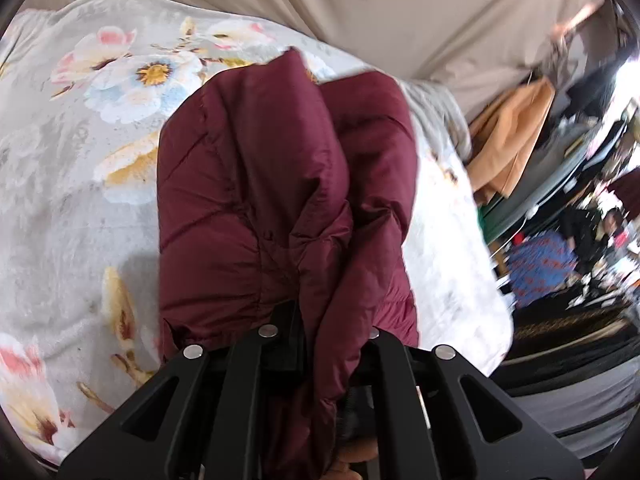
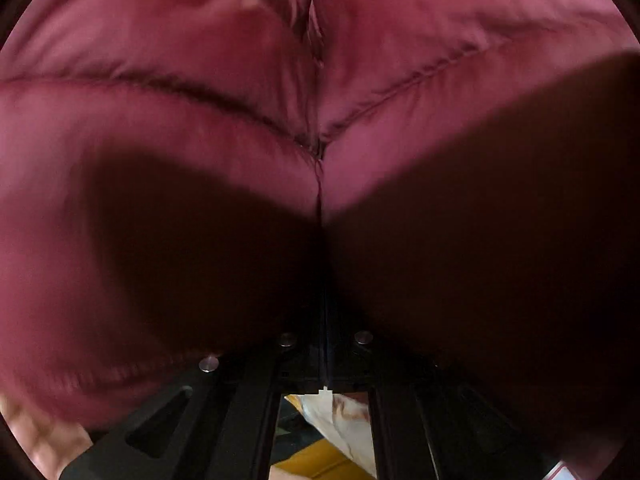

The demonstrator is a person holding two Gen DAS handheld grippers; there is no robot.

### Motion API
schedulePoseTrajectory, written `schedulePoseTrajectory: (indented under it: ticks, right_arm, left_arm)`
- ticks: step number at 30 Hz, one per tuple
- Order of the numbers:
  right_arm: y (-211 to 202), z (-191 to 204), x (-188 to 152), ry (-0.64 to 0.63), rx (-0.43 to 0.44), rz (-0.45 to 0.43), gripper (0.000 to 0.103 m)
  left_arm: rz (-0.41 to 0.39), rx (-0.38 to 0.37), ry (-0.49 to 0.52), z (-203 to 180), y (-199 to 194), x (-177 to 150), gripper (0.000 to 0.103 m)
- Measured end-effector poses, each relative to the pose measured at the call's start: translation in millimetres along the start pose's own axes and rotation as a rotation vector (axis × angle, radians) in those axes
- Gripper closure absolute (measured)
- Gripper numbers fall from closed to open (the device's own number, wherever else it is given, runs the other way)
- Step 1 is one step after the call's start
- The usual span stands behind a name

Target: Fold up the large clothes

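Note:
A dark red puffer jacket (image 1: 272, 184) hangs bunched from my left gripper (image 1: 320, 336), which is shut on its fabric and holds it above the floral bedspread (image 1: 80, 200). The fingertips are buried in the folds. In the right wrist view the same jacket (image 2: 240, 120) fills nearly the whole frame, pressed close to the lens, with a seam running down the middle. My right gripper (image 2: 324, 344) is shut on the jacket, its fingers mostly hidden in shadow under the fabric.
The bed's right edge (image 1: 480, 280) drops off to a cluttered floor with an orange garment (image 1: 512, 140) and a blue patterned cloth (image 1: 540, 264). A beige curtain (image 1: 360, 8) hangs behind the bed.

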State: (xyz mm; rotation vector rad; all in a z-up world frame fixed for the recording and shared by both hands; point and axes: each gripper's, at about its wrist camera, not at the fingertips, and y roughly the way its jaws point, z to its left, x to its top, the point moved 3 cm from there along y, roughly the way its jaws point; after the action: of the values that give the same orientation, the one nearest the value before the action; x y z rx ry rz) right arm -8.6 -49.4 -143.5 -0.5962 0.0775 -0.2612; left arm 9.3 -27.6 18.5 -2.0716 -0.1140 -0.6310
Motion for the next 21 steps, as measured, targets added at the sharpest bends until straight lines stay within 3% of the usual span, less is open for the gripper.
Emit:
schedulePoseTrajectory:
  ticks: [4, 7, 9, 11, 13, 16, 21]
  right_arm:
    - [-15.1, -4.6, -3.4, 0.043, 0.025, -0.036, 0.103]
    - [-85.1, -8.3, -22.1, 0.044, 0.035, -0.195, 0.101]
    - [-145.1, -20.2, -32.0, 0.070, -0.019, -0.332, 0.101]
    - [-208.2, -40.7, -40.2, 0.111, -0.133, -0.485, 0.100]
    - [-239.9, -66.7, -39.2, 0.159, -0.213, -0.554, 0.100]
    - [-225.5, -101.3, -19.1, 0.193, -0.216, -0.491, 0.101]
    - [-184.3, -87.8, 1.4, 0.092, -0.210, -0.408, 0.101]
  left_arm:
    - [0.011, 0.020, 0.035, -11.3, 16.9, -4.9, 0.095]
    - [0.018, 0.014, 0.050, -23.1, 24.8, -2.7, 0.095]
    - [0.021, 0.011, 0.062, -30.0, 29.0, -2.9, 0.096]
    - [0.035, 0.011, 0.070, -37.2, 35.1, -4.9, 0.096]
    - [0.042, 0.013, 0.082, -41.9, 39.4, -7.9, 0.096]
    - [0.063, 0.025, 0.102, -53.0, 50.1, -13.3, 0.096]
    - [0.080, 0.045, 0.143, -75.0, 65.3, -18.5, 0.096]
